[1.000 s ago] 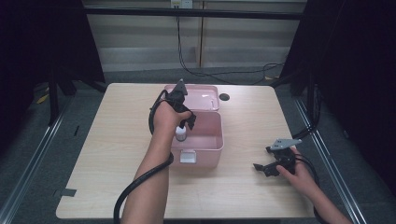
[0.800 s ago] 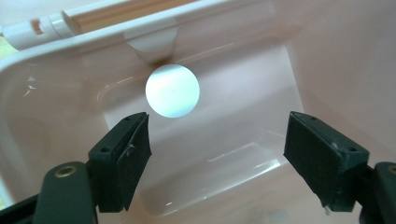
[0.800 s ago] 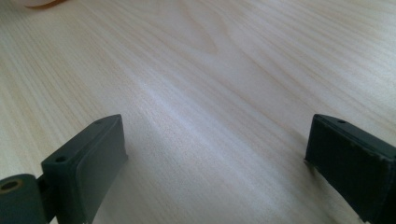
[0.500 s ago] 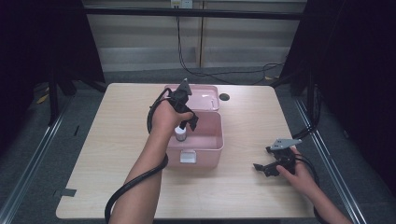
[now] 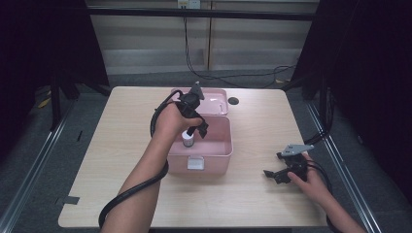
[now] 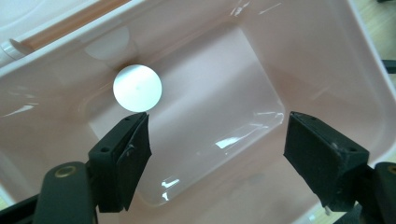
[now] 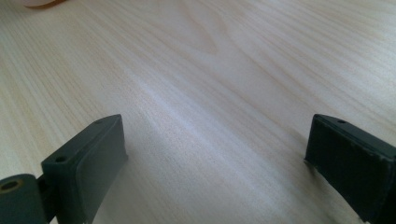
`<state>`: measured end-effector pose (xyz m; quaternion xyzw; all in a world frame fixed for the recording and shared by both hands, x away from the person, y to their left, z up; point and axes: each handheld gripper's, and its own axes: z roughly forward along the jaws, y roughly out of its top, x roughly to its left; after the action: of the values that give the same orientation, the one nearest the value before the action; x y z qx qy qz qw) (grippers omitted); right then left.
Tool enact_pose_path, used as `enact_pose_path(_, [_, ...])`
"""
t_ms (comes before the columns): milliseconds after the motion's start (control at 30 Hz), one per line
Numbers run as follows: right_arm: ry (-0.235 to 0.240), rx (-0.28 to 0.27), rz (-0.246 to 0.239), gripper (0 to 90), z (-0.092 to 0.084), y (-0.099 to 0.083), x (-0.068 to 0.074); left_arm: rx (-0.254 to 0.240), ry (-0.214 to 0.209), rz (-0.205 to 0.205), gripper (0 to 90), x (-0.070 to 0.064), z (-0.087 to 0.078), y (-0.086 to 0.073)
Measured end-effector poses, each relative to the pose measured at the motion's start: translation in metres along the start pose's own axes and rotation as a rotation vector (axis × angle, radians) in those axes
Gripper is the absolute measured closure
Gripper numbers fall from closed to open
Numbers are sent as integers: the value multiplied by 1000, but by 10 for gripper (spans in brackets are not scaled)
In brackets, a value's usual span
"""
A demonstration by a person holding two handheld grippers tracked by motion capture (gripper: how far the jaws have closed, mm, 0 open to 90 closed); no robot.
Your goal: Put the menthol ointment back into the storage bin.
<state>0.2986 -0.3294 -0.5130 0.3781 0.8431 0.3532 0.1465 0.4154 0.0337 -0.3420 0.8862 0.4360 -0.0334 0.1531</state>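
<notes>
**Left gripper above the open pink box, right gripper low over the table**

A pink plastic box (image 5: 214, 145) sits near the middle of the wooden table (image 5: 121, 145), its lid (image 5: 214, 99) thrown back toward the far edge. Inside it, close to the left wall, a small white-capped bottle (image 5: 187, 139) stands upright; from the left gripper view its round white cap (image 6: 137, 87) shows from above, just beyond the tip of one finger (image 6: 123, 154).

The person's left hand (image 5: 170, 121) holds the left gripper (image 5: 194, 124) over the box, pointing down into it. Its fingers are spread wide apart with nothing between them, and the bottle stands just beside one finger rather than in the gap; the box's glossy floor shows through the space.

The right gripper (image 5: 282, 172) is held in the right hand (image 5: 306, 179) well off to the right, near the table's front corner, low over the bare wood. Its fingers (image 7: 88, 158) are also wide apart and hold nothing. A cable (image 5: 131, 191) trails back along the left forearm.
</notes>
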Motion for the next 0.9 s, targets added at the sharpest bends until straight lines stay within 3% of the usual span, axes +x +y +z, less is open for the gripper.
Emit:
enact_pose_path(667, [0,0,-1,45,0,0,0,-13,-6,128,223,3,-22,-12])
enact_pose_path(900, [0,0,0,45,0,0,0,-25,-9,140,223,11,-37,-21])
